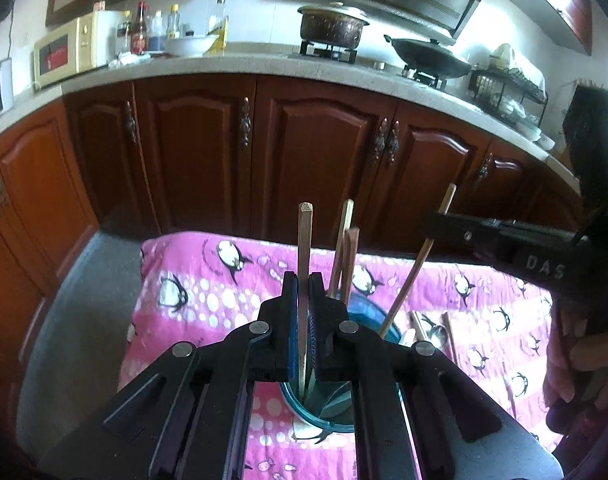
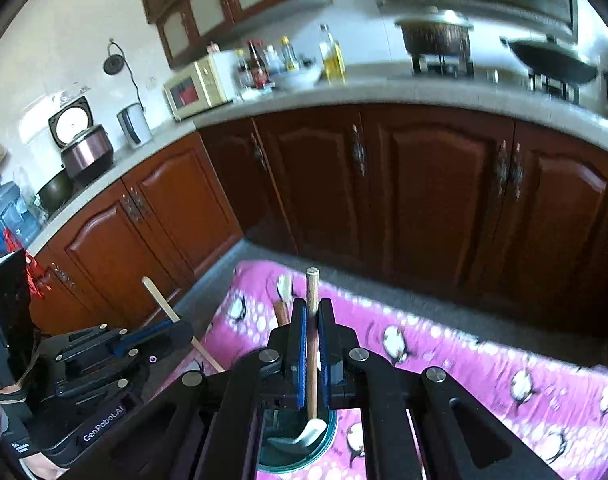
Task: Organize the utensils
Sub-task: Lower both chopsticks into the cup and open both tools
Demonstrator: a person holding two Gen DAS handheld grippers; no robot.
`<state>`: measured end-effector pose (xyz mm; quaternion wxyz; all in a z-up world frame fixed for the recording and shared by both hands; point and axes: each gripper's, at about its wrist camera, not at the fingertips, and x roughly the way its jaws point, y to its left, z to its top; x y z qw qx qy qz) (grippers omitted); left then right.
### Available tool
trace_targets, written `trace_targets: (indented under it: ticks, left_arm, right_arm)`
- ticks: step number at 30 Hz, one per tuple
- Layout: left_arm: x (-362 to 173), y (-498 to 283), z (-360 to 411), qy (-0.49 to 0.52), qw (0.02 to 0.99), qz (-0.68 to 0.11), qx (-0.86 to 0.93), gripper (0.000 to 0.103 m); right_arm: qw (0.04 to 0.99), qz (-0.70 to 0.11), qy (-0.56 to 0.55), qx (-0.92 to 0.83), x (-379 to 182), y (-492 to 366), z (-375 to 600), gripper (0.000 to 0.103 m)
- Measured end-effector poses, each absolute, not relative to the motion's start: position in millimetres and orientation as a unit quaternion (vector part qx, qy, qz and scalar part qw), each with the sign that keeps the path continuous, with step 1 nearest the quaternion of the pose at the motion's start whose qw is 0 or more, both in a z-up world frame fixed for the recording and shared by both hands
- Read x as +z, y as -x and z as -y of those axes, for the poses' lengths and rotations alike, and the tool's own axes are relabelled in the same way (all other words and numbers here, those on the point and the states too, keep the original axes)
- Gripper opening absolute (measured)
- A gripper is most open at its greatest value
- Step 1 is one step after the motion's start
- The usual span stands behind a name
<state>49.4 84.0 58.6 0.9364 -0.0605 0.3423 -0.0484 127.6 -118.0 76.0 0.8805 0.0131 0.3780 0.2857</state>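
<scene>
My left gripper (image 1: pixel 303 292) is shut on a pale wooden chopstick (image 1: pixel 304 240) held upright, its lower end inside a teal cup (image 1: pixel 324 420) on the pink penguin cloth (image 1: pixel 207 300). Other chopsticks (image 1: pixel 346 256) lean in a blue container just behind. My right gripper (image 2: pixel 312 320) is shut on a wooden-handled spoon (image 2: pixel 312 344), its white bowl (image 2: pixel 310 434) inside a teal cup (image 2: pixel 291 460) below. The right gripper shows in the left wrist view (image 1: pixel 444 220) around a chopstick. The left gripper shows in the right wrist view (image 2: pixel 171 326) holding its chopstick.
Spoons and chopsticks (image 1: pixel 428 332) lie on the cloth right of the cups. Brown cabinets (image 1: pixel 263 152) and a grey counter (image 1: pixel 239 62) with a microwave (image 1: pixel 67 50), bottles, pot and wok stand behind. A white spoon (image 2: pixel 284 286) stands beyond my right gripper.
</scene>
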Motion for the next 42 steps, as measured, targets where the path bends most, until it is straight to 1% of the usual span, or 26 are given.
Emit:
trace_targets:
  ticks: [3, 9, 10, 11, 13, 15, 17, 19, 21, 24, 26, 32, 42]
  left_arm:
    - [51, -51, -84, 0.062, 0.934, -0.349, -0.044, 0.004]
    - [44, -50, -84, 0.072, 0.931, -0.356, -0.036, 0.004]
    - [44, -50, -84, 0.075, 0.930, -0.357, -0.035, 0.005]
    - [43, -50, -85, 0.077, 0.930, -0.358, -0.035, 0.006]
    - [44, -48, -86, 0.082, 0.930, -0.357, -0.036, 0.013]
    - [46, -43, -88, 0.089, 0.931, -0.353, -0.036, 0.022]
    - [47, -39, -88, 0.094, 0.931, -0.350, -0.038, 0.025]
    - [50, -35, -86, 0.094, 0.933, -0.346, -0.038, 0.030]
    - [51, -29, -82, 0.094, 0.935, -0.340, -0.038, 0.039]
    - [54, -21, -74, 0.091, 0.938, -0.334, -0.037, 0.042]
    - [55, -15, -66, 0.081, 0.941, -0.328, -0.035, 0.044]
    - [56, 0, -39, 0.061, 0.946, -0.317, -0.040, 0.045]
    - [51, 14, 15, 0.042, 0.945, -0.317, -0.067, 0.045]
  right_arm:
    - [0.876, -0.392, -0.022, 0.280, 60, -133, 121, 0.005]
    - [0.869, -0.407, -0.041, 0.278, 55, -135, 133, 0.005]
    - [0.867, -0.410, -0.042, 0.278, 55, -135, 134, 0.011]
    - [0.867, -0.411, -0.042, 0.280, 54, -133, 135, 0.023]
    - [0.868, -0.406, -0.044, 0.282, 54, -127, 138, 0.038]
    - [0.868, -0.405, -0.044, 0.284, 54, -123, 140, 0.038]
    - [0.867, -0.407, -0.047, 0.284, 53, -117, 143, 0.038]
    - [0.866, -0.407, -0.050, 0.287, 53, -111, 147, 0.038]
    - [0.868, -0.405, -0.047, 0.283, 52, -103, 151, 0.038]
    - [0.877, -0.395, -0.034, 0.271, 53, -89, 156, 0.038]
    - [0.883, -0.388, -0.027, 0.263, 54, -79, 160, 0.042]
    - [0.901, -0.367, -0.018, 0.230, 60, -50, 184, 0.043]
    - [0.917, -0.361, -0.023, 0.167, 59, -14, 240, 0.043]
